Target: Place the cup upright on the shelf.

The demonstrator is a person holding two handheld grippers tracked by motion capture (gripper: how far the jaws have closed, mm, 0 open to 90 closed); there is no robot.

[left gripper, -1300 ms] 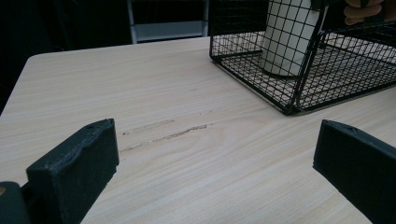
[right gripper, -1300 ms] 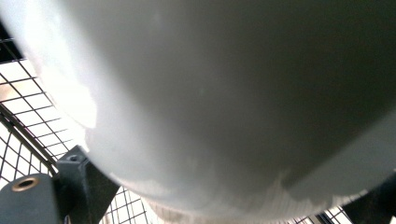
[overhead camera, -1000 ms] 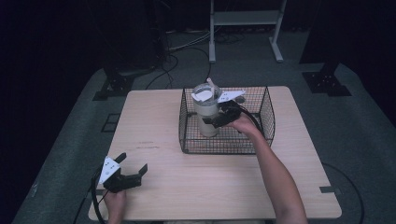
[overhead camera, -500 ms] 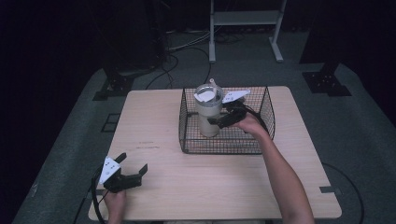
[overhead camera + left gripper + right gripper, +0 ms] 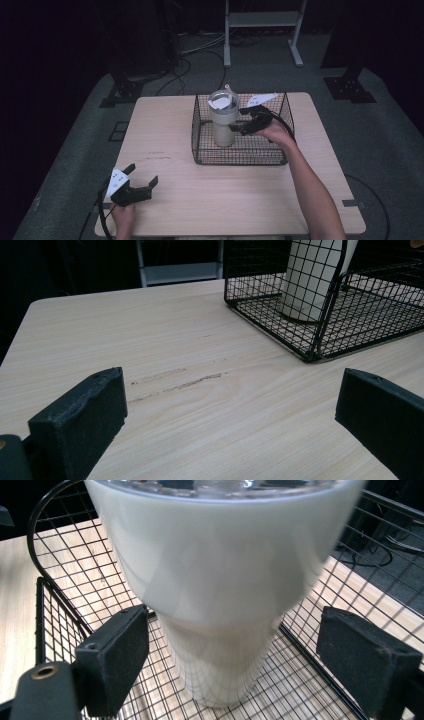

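Observation:
A tall cream tumbler (image 5: pixel 223 120) with a lid stands upright inside a black wire basket (image 5: pixel 240 156) on the wooden table. My right gripper (image 5: pixel 241 125) is inside the basket just right of the tumbler, open. In the right gripper view the tumbler (image 5: pixel 220 580) stands close in front, and the jaws sit wide on either side of its lower part without touching it. My left gripper (image 5: pixel 141 178) rests open near the table's front left corner with nothing between its jaws. The left gripper view shows the basket (image 5: pixel 320 335) and the tumbler (image 5: pixel 312 280) far ahead.
The basket sits at the back middle of the table (image 5: pixel 170 135). A faint scratch mark (image 5: pixel 175 382) lies on the wood between my left gripper and the basket. Dark floor, cables and a metal stand (image 5: pixel 262 25) lie beyond the table's far edge.
My right gripper has let go of the tumbler and drawn back a little to the right; its jaws now stand apart. The left gripper has stayed in place.

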